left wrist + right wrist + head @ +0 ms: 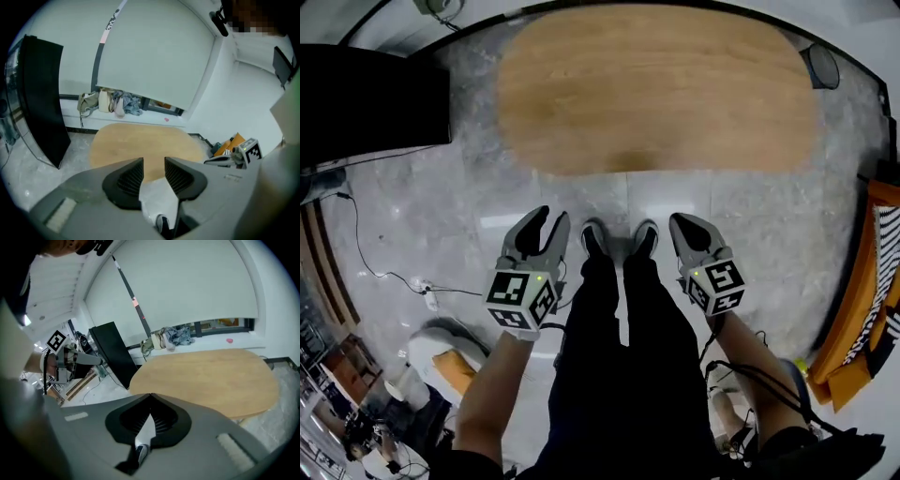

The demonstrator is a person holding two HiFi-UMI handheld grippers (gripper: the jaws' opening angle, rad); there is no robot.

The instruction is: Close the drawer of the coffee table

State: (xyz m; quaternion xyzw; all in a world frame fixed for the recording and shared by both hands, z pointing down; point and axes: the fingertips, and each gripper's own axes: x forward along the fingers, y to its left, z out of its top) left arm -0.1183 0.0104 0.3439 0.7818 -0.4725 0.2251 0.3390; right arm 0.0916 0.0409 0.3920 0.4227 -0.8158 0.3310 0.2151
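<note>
The coffee table (pixel 656 89) has an oval light-wood top and stands on the grey floor ahead of my feet; no drawer shows in any view. My left gripper (pixel 551 217) hangs in the air short of the table's near edge, open, with nothing between its fingers. In the left gripper view that gripper (pixel 153 162) shows a clear gap, with the table (pixel 145 143) beyond. My right gripper (pixel 680 223) is level with it on the other side of my legs, shut and empty. The right gripper view shows its tips (pixel 151 395) meeting, with the table (pixel 211 376) ahead.
A tall black panel (pixel 366 103) stands left of the table. A cable (pixel 384 274) runs over the floor at the left. Orange and striped things (pixel 862 300) lean at the right. Bags and clothes (pixel 112 103) lie on the ledge behind the table. My shoes (pixel 619 239) are between the grippers.
</note>
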